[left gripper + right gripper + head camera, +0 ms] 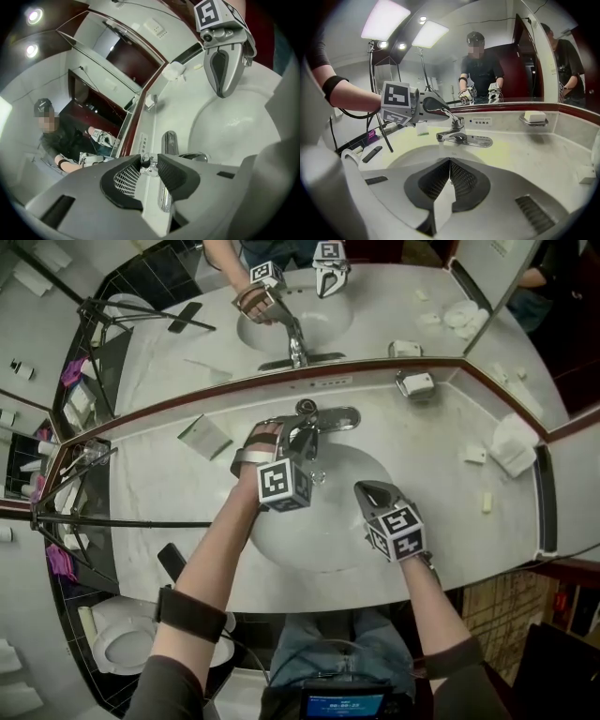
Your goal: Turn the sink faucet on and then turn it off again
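Two claws are over the sink [328, 545], but only one counts for the coming move. Your left claw [149, 158] is the one at the faucet [334, 418]. The handle [146, 163] sits right between its pads, which stand roughly half closed and look pressed onto the handle's tip.

The handle's long axis runs from the faucet body out toward you, above the spout. Your left claw lines up along it, slanting down at the faucet from your side. I judge the next move to be a lift or swing of that handle about the faucet body, so keep the grip square on the tip or it may slip off.

Your right claw [450, 161] has its jaws fully together on nothing. It hangs to the right of the faucet and nearer you, well apart from the handle.

I can make out no stream under the spout, so turning on looks not yet done.
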The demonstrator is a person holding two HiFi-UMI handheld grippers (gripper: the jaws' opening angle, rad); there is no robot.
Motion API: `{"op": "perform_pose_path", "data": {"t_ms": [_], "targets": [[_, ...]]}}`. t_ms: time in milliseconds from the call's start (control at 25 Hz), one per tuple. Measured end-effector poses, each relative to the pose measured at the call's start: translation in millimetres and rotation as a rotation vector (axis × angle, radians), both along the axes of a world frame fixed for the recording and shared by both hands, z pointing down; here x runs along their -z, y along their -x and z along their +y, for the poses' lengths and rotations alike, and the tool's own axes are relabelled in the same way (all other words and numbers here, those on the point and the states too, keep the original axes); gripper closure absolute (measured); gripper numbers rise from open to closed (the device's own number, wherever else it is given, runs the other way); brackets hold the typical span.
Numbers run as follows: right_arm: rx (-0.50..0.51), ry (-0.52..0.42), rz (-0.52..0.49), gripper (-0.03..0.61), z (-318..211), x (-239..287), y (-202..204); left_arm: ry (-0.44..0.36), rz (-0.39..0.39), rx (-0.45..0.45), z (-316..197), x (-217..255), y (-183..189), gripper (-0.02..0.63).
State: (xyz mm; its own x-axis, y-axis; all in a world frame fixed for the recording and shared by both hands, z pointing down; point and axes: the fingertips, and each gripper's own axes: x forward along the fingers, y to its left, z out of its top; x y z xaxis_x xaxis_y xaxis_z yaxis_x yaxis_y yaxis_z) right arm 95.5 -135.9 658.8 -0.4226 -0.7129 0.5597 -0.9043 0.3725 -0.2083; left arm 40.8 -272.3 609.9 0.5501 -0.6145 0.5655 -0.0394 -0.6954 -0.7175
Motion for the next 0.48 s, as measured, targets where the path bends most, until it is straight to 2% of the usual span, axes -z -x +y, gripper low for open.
{"op": "perform_pose_path", "data": {"t_ms": [160, 280, 480], "targets": [[-0.015, 0.011, -0.013, 0.561, 5, -5, -3, -0.037, 0.029, 0.027, -1, 2, -1, 0.517], [-0.019, 0.014, -0.018, 0.56, 7, -7, -4, -0.059, 0.007, 0.031, -2, -8, 4, 0.528], [-0.023, 0.018, -0.021, 0.561, 8, -7, -5, -0.056, 0.054, 0.031, 7, -1, 2, 0.546]]}}
